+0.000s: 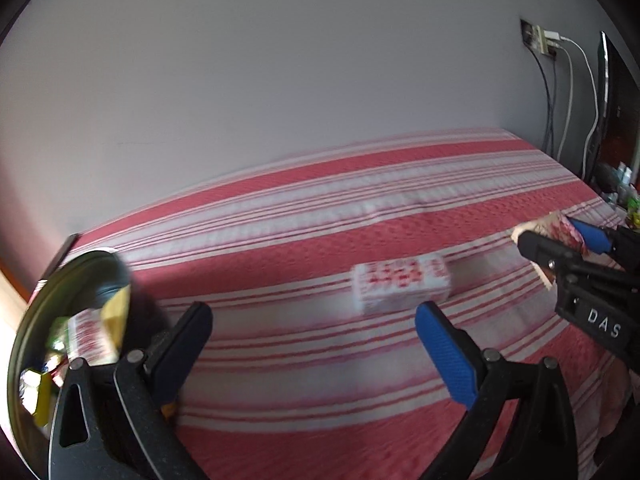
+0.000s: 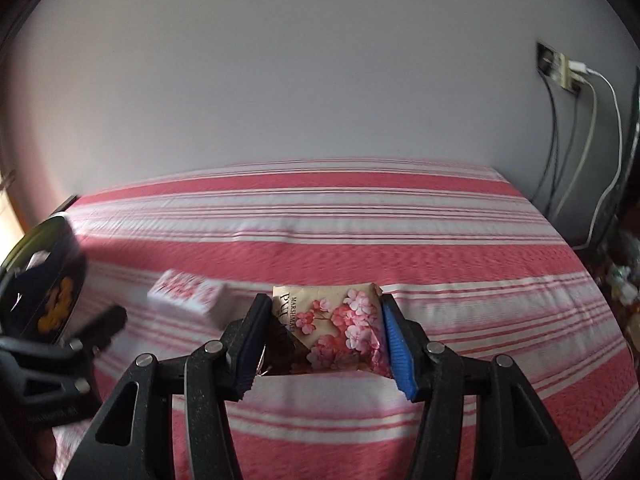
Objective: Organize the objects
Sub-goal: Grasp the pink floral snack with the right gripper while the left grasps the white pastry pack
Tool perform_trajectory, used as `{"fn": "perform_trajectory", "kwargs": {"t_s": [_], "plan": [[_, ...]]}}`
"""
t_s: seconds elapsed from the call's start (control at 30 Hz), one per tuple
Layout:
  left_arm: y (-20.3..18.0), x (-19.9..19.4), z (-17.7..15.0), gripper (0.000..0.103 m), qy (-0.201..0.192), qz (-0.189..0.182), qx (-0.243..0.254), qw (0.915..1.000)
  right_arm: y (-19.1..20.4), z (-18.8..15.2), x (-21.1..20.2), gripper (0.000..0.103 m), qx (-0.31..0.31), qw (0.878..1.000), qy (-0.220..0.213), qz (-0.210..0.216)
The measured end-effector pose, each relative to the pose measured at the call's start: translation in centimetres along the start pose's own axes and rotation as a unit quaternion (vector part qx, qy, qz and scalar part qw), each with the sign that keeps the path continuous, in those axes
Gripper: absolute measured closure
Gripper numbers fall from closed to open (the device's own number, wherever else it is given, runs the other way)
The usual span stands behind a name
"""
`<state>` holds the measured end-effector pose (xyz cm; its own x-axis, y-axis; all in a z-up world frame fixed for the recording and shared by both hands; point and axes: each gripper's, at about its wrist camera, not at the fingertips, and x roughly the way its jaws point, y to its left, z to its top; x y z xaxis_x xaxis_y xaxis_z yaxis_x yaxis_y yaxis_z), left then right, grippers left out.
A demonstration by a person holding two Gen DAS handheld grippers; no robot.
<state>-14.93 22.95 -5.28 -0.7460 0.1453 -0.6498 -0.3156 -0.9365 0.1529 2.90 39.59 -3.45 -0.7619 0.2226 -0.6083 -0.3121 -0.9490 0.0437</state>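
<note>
My right gripper point(image 2: 322, 340) is shut on a marshmallow snack packet point(image 2: 340, 328) with pink flowers, held above the striped bed. It also shows in the left wrist view point(image 1: 556, 240) at the right. My left gripper point(image 1: 312, 328) is open and empty, just in front of a white box with red print point(image 1: 400, 288) lying on the bed; the box also shows in the right wrist view point(image 2: 188, 292). A dark round tin point(image 1: 48, 320) holding several wrapped snacks sits at the left, beside the left gripper.
The bed has a red and white striped cover point(image 2: 360, 220) and stands against a grey wall. A wall socket with cables point(image 2: 568, 76) is at the right. Clutter lies past the bed's right edge point(image 2: 620, 280).
</note>
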Motion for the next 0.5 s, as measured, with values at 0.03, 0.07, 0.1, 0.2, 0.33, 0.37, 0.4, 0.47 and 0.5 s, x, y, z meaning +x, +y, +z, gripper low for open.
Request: {"fn": "perform_trajectory", "kwargs": {"t_s": [0.03, 0.07, 0.1, 0.2, 0.33, 0.37, 0.4, 0.47, 0.5], "plan": [[-0.4, 0.4, 0.2, 0.0, 0.002, -0.003, 0.0, 1.0, -0.3, 0.2, 0.1, 0.046, 0.005, 1.0, 0.0, -0.004], [-0.8, 0.8, 0.5, 0.0, 0.004, -0.008, 0.002, 1.0, -0.5, 0.3, 0.2, 0.046, 0.008, 1.0, 0.0, -0.007], [-1.2, 1.3, 0.8, 0.0, 0.01, -0.02, 0.003, 0.9997, -0.8, 0.4, 0.3, 0.046, 0.012, 1.0, -0.001, -0.011], [-2.0, 2.0, 1.2, 0.0, 0.016, -0.04, 0.005, 0.999, -1.1, 0.5, 0.2, 0.046, 0.019, 1.0, -0.007, -0.017], [-2.9, 3.0, 1.8, 0.0, 0.032, -0.069, 0.007, 0.9971, -1.7, 0.5, -0.1, 0.046, 0.027, 0.999, -0.013, -0.019], [-3.1, 3.5, 1.8, 0.0, 0.04, -0.074, 0.006, 0.9964, -1.8, 0.6, -0.1, 0.046, 0.03, 0.999, -0.013, -0.018], [-3.1, 4.0, 1.8, 0.0, 0.048, -0.075, 0.002, 0.996, -1.8, 0.6, -0.2, 0.046, 0.032, 0.999, -0.014, -0.015], [-3.0, 4.7, 1.9, 0.0, 0.066, -0.077, -0.003, 0.9949, -1.9, 0.5, -0.2, 0.046, 0.035, 0.999, -0.015, -0.012], [-2.8, 5.0, 2.1, 0.0, 0.069, -0.083, -0.012, 0.994, -2.0, 0.5, -0.1, 0.046, 0.036, 0.999, -0.015, -0.011]]}}
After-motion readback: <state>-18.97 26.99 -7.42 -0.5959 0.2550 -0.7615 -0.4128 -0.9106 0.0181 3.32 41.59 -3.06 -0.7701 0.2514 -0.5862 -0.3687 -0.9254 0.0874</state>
